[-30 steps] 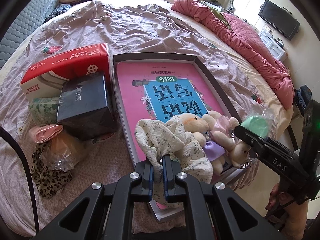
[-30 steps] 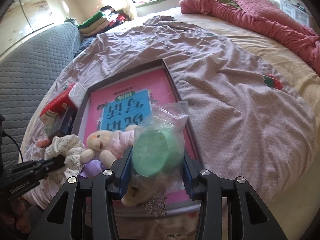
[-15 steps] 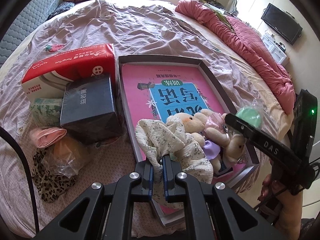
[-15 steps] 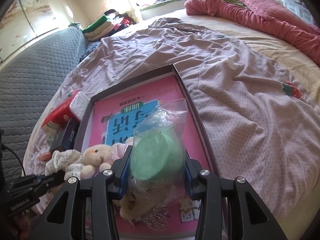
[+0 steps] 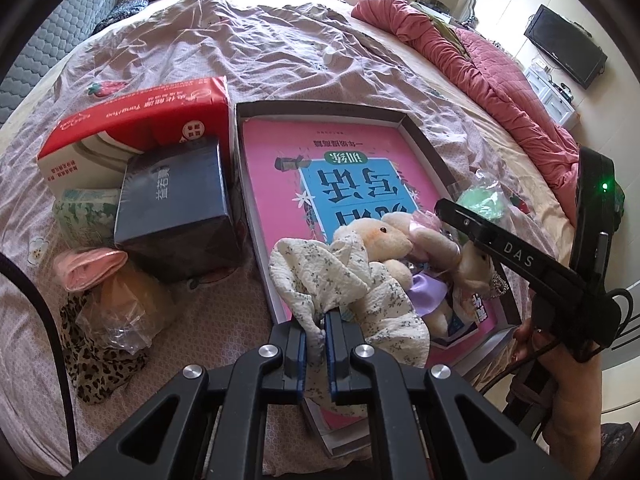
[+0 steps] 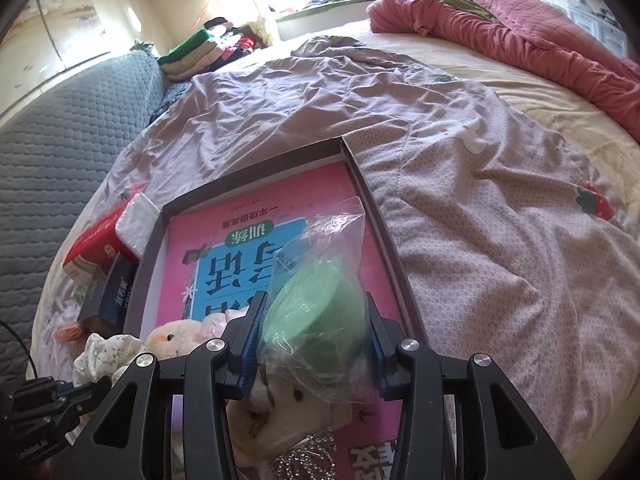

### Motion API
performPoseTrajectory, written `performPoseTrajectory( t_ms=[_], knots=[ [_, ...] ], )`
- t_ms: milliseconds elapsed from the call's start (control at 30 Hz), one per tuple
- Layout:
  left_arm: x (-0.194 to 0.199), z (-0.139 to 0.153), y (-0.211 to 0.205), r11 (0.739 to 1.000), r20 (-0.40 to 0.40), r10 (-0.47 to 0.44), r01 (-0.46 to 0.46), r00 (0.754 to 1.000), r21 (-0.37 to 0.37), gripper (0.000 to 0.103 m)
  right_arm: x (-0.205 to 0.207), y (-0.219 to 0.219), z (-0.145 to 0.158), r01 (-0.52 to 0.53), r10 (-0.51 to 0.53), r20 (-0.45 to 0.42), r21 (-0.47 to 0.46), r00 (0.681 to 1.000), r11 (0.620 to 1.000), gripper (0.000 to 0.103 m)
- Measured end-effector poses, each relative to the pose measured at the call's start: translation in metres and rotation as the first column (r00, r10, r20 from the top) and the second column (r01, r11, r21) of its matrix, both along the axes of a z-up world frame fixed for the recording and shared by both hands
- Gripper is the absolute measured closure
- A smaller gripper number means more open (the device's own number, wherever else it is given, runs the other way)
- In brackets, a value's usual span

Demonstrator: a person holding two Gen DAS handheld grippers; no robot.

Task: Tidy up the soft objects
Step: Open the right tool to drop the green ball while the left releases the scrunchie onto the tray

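Note:
A shallow dark tray (image 5: 316, 106) (image 6: 256, 178) lined with a pink book lies on the bed. My left gripper (image 5: 315, 334) is shut on a white floral cloth (image 5: 340, 280), held over the tray's near left corner. Plush rabbits (image 5: 396, 240) (image 6: 176, 334) lie in the tray's near end. My right gripper (image 6: 314, 340) is shut on a green sponge in a clear plastic bag (image 6: 316, 304) (image 5: 480, 202), held above the tray's near right part, over the rabbits. A hand (image 5: 560, 364) holds the right gripper's handle.
Left of the tray sit a red tissue pack (image 5: 136, 128), a dark box (image 5: 176, 200), a pink item (image 5: 88, 264), a bagged orange item (image 5: 128, 308) and a leopard-print cloth (image 5: 96, 360). A rumpled pink quilt (image 6: 520, 36) lies far right. A grey headboard (image 6: 52, 148) is on the left.
My right gripper has carried the bagged green sponge forward over the tray, and the tray fills more of its view. The left gripper holds the floral cloth in the same place.

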State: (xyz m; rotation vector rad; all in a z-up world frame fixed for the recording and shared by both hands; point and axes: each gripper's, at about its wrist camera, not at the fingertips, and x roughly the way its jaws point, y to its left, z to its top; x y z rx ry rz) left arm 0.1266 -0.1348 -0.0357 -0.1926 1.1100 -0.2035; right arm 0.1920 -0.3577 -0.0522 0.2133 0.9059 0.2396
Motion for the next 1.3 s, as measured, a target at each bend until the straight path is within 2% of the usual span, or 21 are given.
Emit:
performPoseTrajectory(
  t_ms=[267,400,700,900,1033,1300],
  knots=[
    [-0.001,-0.002,0.001,1.0,-0.005,0.006,-0.006,1.0,-0.011,0.095,-0.002,-0.007,-0.001,0.006,-0.006,0.0,0.02,1.0,1.0,0.054],
    [-0.001,-0.001,0.002,1.0,-0.003,0.008,-0.008,1.0,-0.013,0.095,-0.006,-0.007,0.002,0.016,-0.016,0.015,-0.004,1.0,1.0,0.046],
    [-0.003,-0.002,0.0,1.0,-0.015,0.0,0.0,1.0,-0.024,0.094,-0.007,-0.011,0.004,0.029,-0.029,0.015,0.002,0.999,1.0,0.046],
    [-0.004,-0.004,0.0,0.999,-0.025,-0.006,0.005,1.0,-0.047,0.081,-0.01,-0.015,0.008,0.043,-0.042,0.026,0.0,0.999,0.999,0.045],
    [-0.005,-0.001,-0.001,0.999,-0.014,-0.007,0.006,1.0,-0.033,0.065,-0.012,-0.016,0.012,0.047,-0.046,0.03,-0.008,0.998,0.999,0.044],
    [-0.006,0.002,0.0,0.999,-0.014,-0.01,0.01,1.0,-0.032,0.05,-0.017,-0.017,0.017,0.052,-0.051,0.041,-0.031,0.998,0.998,0.043]
  ],
)
